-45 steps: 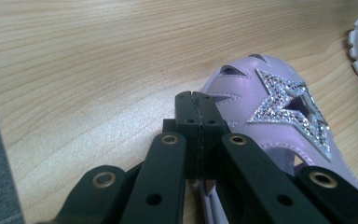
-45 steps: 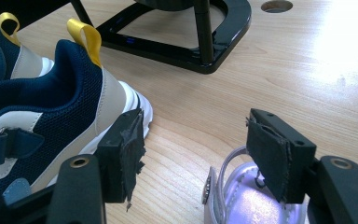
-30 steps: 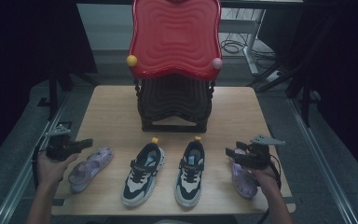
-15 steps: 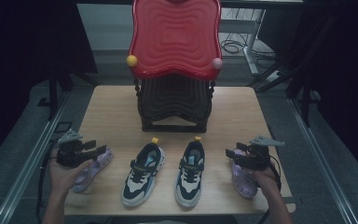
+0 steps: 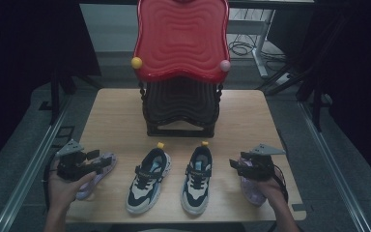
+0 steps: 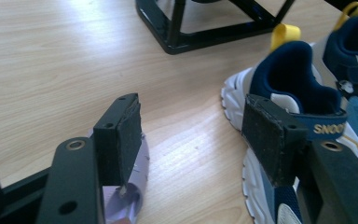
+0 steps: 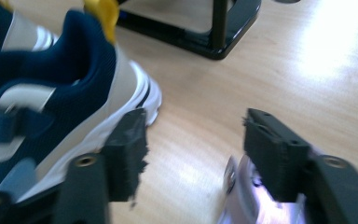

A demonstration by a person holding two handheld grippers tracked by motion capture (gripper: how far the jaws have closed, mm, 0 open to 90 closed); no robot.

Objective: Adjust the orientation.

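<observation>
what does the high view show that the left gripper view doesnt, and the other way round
The high view alone gives the red wavy panel atop the black rack, the right gripper over a lilac shoe, and both of the person's hands. The left gripper view alone gives a close look at the left gripper, jaws open with bare table between them, and lettering on the sneaker collar. Both share the wooden table, the rack's black base, the navy and white sneakers and the left lilac shoe.

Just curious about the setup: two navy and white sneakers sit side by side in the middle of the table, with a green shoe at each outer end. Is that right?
Nearly. The navy and white sneakers do sit side by side mid-table, but the outer shoes are pale purple, not green: one by the left tongs, one under the right tongs, as the high view shows.
</observation>
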